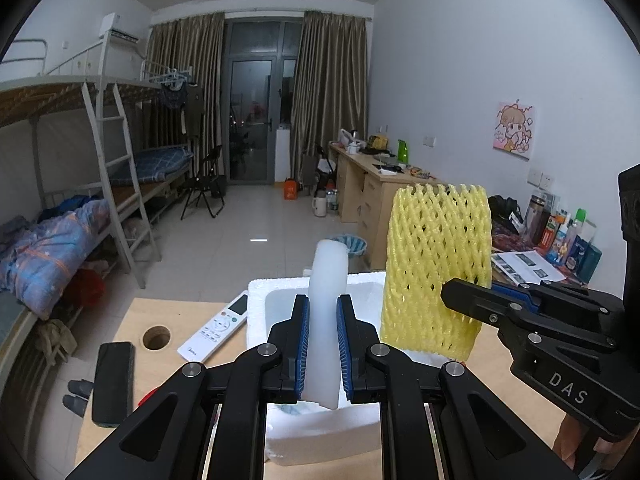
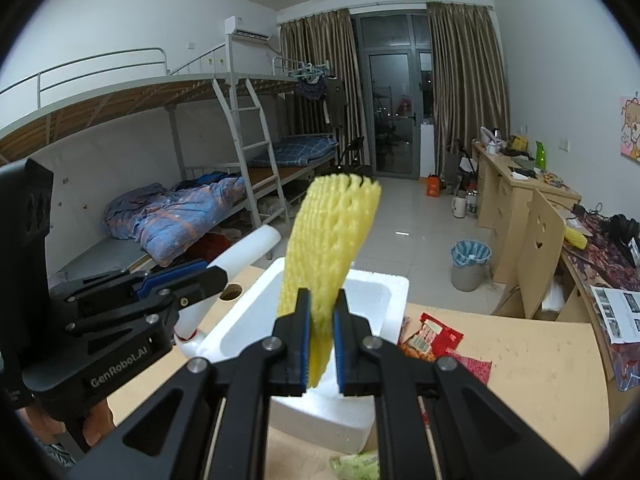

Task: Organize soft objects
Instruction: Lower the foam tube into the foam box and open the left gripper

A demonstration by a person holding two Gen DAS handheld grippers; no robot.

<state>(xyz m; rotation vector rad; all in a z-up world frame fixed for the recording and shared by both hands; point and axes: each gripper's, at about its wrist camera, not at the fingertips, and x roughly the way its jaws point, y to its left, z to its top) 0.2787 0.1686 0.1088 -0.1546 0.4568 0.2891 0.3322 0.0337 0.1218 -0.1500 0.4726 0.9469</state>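
My left gripper (image 1: 323, 348) is shut on a white foam piece (image 1: 330, 280) and holds it upright above a white styrofoam box (image 1: 320, 436). My right gripper (image 2: 322, 344) is shut on a yellow foam net sleeve (image 2: 332, 240) and holds it upright over the same box (image 2: 384, 292). In the left wrist view the yellow net (image 1: 438, 264) hangs at the right, pinched by the right gripper (image 1: 460, 300). In the right wrist view the left gripper (image 2: 216, 276) holds the white foam (image 2: 248, 252) at the left.
The box stands on a wooden table (image 1: 136, 312) with a cable hole (image 1: 157, 337). A white remote (image 1: 218, 326) and a black phone (image 1: 113, 382) lie left of the box. Red snack packets (image 2: 432, 338) lie right of it. A green wrapper (image 2: 356, 466) is at the front edge.
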